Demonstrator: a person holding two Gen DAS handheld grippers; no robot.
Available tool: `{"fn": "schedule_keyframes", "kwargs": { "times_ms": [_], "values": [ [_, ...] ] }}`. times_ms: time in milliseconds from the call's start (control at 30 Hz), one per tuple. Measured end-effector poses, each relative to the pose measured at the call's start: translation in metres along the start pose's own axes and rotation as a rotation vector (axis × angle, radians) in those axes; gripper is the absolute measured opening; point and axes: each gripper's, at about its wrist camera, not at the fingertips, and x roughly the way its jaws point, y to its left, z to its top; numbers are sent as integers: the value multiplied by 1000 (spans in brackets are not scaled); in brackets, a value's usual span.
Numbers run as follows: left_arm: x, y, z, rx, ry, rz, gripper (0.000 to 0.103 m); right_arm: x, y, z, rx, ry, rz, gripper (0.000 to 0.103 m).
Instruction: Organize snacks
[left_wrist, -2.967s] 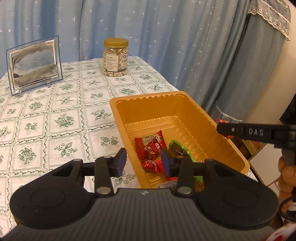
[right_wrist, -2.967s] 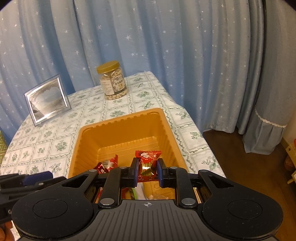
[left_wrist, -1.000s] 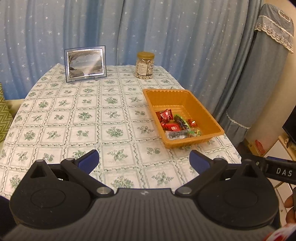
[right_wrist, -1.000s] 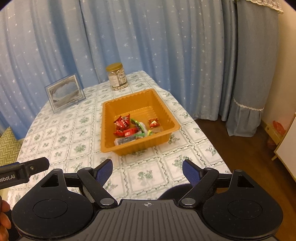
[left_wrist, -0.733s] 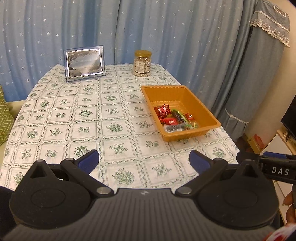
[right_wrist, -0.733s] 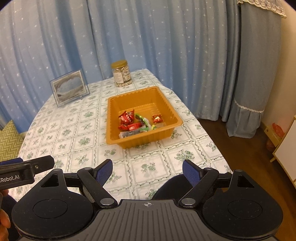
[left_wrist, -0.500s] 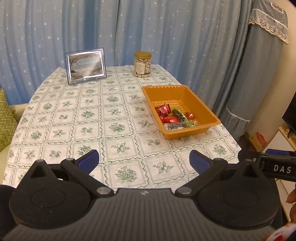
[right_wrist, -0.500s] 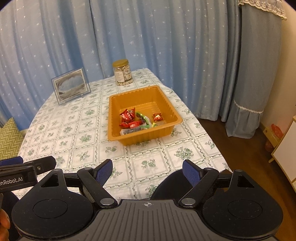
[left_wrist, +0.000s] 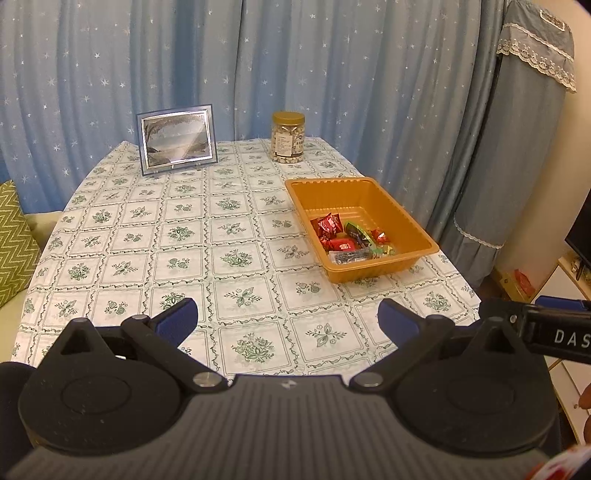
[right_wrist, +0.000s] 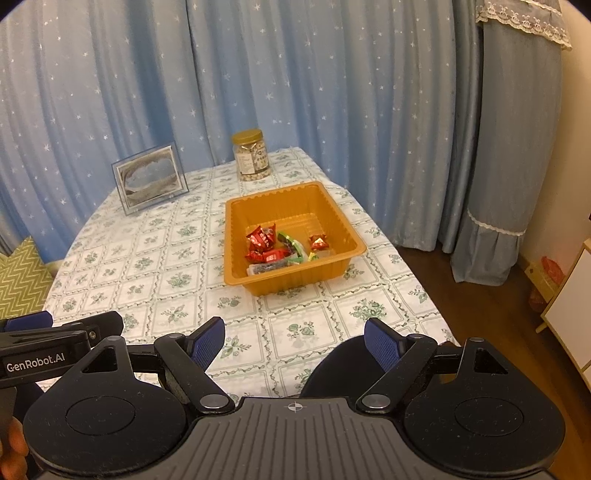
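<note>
Wrapped snacks (right_wrist: 277, 248) lie heaped in the near half of an orange tray (right_wrist: 343, 218) that sits by the right edge of a table (left_wrist: 122, 236) under a floral cloth, the tray's far half bare. One red sweet (right_wrist: 318, 242) rests a little apart from the pile, toward the tray's right wall. No loose wrapper shows anywhere on the cloth in either view, so the gathering appears finished, with nothing visibly left to collect. The left gripper (left_wrist: 287, 319) and the right gripper (right_wrist: 294, 343) both hang over the table's near edge, well apart from the tray, each with its blue-padded fingers spread wide and nothing between them. A jar of nuts (left_wrist: 288, 136) and a framed picture (left_wrist: 178, 139) stand upright near the far edge, before star-print curtains (right_wrist: 295, 74).
</note>
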Motion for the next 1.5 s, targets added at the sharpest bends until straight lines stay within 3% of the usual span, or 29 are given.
{"fn": "schedule_keyframes", "kwargs": {
  "times_ms": [1500],
  "values": [
    [1, -2, 0, 16, 3, -5, 103, 1, 1, 5, 0, -10, 6, 82]
  ]
}}
